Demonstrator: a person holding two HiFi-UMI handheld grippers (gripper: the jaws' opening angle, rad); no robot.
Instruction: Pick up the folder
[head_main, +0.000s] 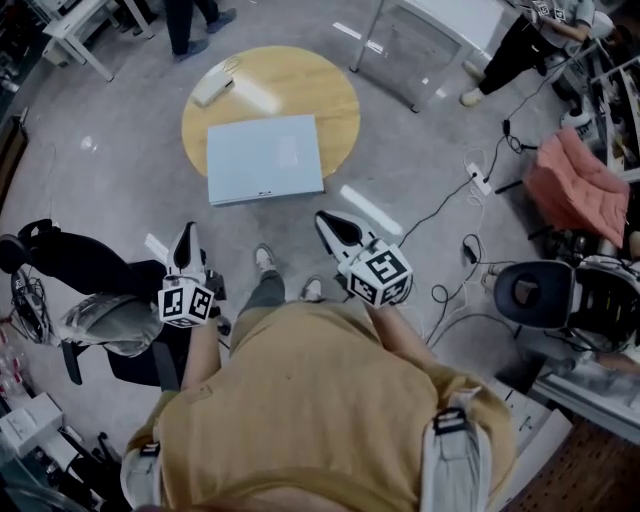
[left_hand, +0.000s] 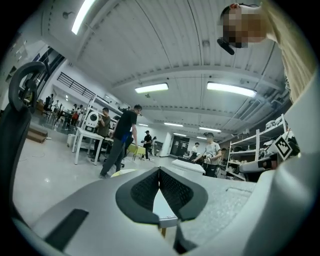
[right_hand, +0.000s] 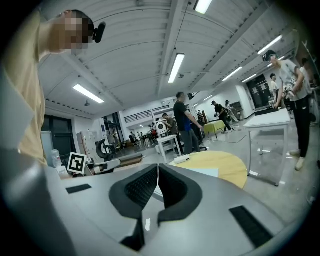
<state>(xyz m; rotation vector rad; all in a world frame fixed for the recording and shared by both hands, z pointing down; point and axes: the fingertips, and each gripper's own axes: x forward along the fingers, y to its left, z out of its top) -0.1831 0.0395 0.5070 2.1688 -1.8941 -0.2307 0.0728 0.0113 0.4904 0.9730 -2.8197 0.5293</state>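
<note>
A pale blue folder (head_main: 265, 158) lies flat on a round wooden table (head_main: 335, 105) in front of me. My left gripper (head_main: 186, 236) hangs short of the table's near left edge, jaws shut and empty. Off the near right edge my right gripper (head_main: 327, 223) is also shut with nothing in it. In the right gripper view the folder (right_hand: 202, 171) shows just beyond the closed right gripper (right_hand: 158, 166). A sliver of it (left_hand: 162, 202) shows behind the closed left gripper (left_hand: 159, 171) in the left gripper view.
A white remote-like bar (head_main: 213, 88) lies at the table's far left. A black office chair (head_main: 95, 270) stands close on my left. Cables and a power strip (head_main: 479, 182) cross the floor on the right, by a black stool (head_main: 530, 292). People and white tables (head_main: 430, 30) stand beyond.
</note>
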